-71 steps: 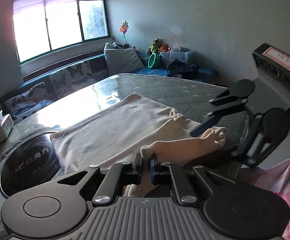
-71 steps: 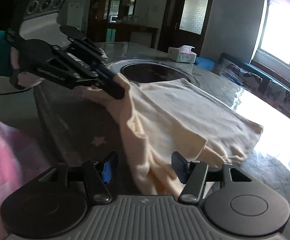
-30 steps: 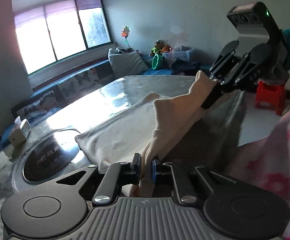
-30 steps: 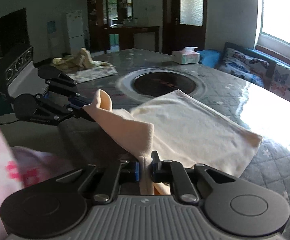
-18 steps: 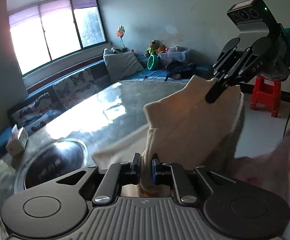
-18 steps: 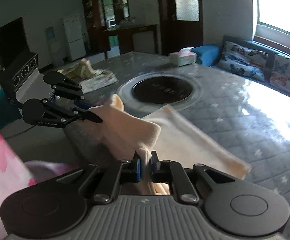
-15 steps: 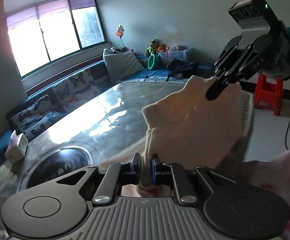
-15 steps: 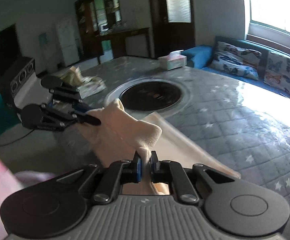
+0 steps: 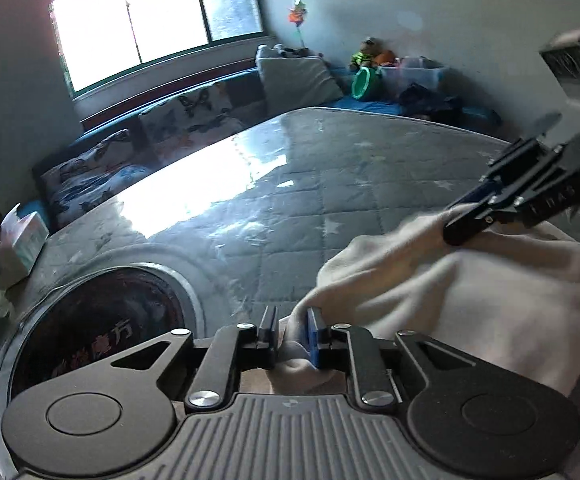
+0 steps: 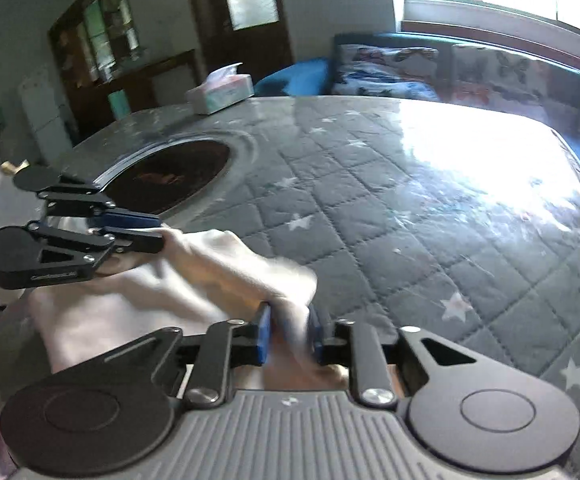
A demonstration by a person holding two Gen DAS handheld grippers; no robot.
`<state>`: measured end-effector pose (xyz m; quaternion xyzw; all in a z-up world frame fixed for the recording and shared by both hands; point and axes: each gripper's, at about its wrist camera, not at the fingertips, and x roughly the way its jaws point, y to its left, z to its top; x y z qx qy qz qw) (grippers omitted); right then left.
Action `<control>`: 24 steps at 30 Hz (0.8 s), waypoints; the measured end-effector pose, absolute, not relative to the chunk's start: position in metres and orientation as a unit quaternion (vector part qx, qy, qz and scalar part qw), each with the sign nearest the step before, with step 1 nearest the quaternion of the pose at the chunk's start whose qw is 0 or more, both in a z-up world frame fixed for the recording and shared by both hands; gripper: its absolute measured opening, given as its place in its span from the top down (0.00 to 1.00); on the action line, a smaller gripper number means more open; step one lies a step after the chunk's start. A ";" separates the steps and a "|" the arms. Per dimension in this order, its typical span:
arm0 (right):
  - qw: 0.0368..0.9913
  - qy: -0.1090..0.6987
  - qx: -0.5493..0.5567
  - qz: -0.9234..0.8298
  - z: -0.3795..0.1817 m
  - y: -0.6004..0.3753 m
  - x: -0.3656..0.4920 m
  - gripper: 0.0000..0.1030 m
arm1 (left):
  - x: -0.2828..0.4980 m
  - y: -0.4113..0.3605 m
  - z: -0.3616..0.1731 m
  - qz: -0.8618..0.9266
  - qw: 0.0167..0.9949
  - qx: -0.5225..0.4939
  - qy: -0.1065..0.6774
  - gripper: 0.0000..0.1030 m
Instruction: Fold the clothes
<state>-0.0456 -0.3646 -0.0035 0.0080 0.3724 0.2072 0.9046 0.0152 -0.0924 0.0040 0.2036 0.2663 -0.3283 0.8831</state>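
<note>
The cream garment lies bunched at the near edge of the quilted surface, soft, light and floppy (best taken by its corners). Left tongs and right tongs are opening, cloth still between the jaws. Only the right view shows the tissue box clearly.

Daylight enters through the window; panes blown out white in both views. Strong glare patch on the glossy table, washing out the quilted pattern. Room interior dim, far wall grey, dark doorway side underexposed. Motion blur on the cream cloth and on the right gripper. Heavy fisheye bending at frame edges; corners vignetted. Near gripper bodies mostly sharp.
</note>
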 end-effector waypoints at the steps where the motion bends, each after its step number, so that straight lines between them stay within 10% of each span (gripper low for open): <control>1: 0.908 0.366 0.011 0.202 -0.004 -0.366 -0.048 0.74 | 0.016 -0.090 0.005 -0.321 0.887 0.201 0.263 0.77; 24: 0.900 0.374 -0.001 0.226 -0.001 -0.295 -0.030 0.74 | -0.077 -0.106 0.008 -0.384 0.870 0.132 0.279 0.76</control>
